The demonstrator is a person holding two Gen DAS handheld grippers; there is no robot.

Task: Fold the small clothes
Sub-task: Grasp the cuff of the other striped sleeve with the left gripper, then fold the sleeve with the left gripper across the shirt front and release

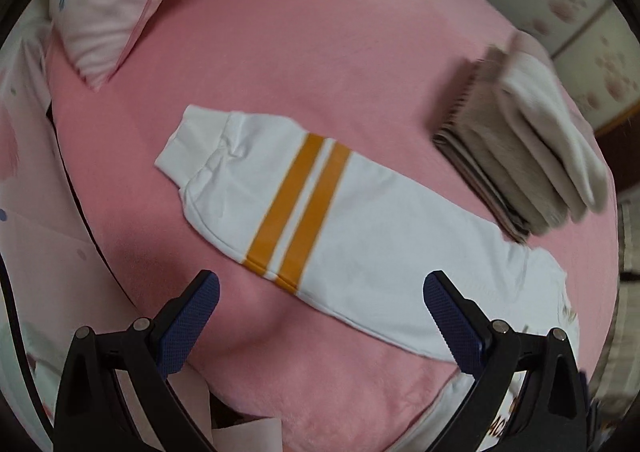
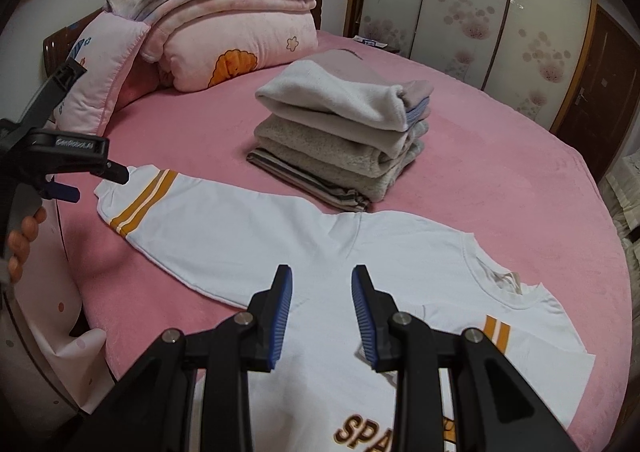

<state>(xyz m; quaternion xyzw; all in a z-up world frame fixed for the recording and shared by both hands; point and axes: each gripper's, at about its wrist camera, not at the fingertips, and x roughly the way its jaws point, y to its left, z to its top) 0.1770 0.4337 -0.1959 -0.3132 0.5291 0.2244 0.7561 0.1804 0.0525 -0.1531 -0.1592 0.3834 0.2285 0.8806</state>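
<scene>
On the pink bed (image 2: pixel 500 156) a white shirt (image 2: pixel 320 248) lies flat beside a stack (image 2: pixel 344 132); only the right view shows its collar and lettering. Only the left view shows the left gripper (image 1: pixel 320 294), jaws wide above the sleeve (image 1: pixel 296 196). The right gripper (image 2: pixel 322 290) hovers over the chest, jaws apart, empty.

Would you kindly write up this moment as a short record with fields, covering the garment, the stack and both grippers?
surface: pink bed cover
garment: white sweatshirt lying flat, chest print facing up
sleeve: one long sleeve stretched out sideways, two orange stripes near the cuff
stack: folded clothes piled beyond the sweatshirt
bedding: folded pink quilts at the far end
left gripper: fingers wide apart, above the sleeve, holding nothing
right gripper: fingers apart, over the sweatshirt body, nothing between them
</scene>
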